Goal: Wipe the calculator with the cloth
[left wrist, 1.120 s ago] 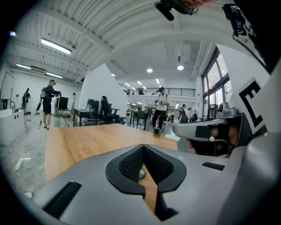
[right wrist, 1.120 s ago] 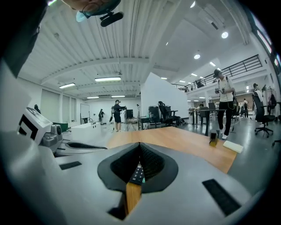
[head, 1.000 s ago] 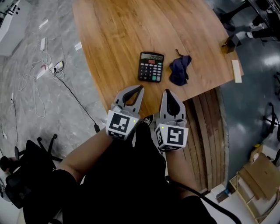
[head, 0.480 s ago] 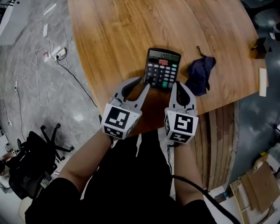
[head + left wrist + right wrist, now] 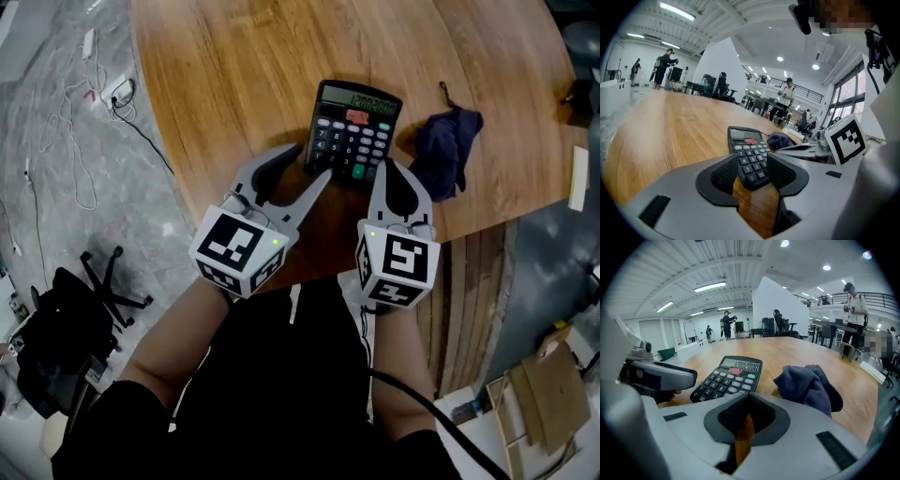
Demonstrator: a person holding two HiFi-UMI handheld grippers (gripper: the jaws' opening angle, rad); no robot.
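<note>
Calculator (image 5: 353, 136): black, grey keys, one red, digits showing; cloth (image 5: 448, 150) beside. Left gripper (image 5: 312, 164) jaws just opened round its near end; right gripper (image 5: 386, 169) closed, empty. Both now nearer.

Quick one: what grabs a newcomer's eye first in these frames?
A black calculator with digits on its display lies near the front edge of the wooden table, a crumpled dark blue cloth just right of it, untouched. The left gripper, its jaws having just been opening, brackets the calculator's near corner without pressing it; the right gripper is shut and empty, short of the cloth.
</note>
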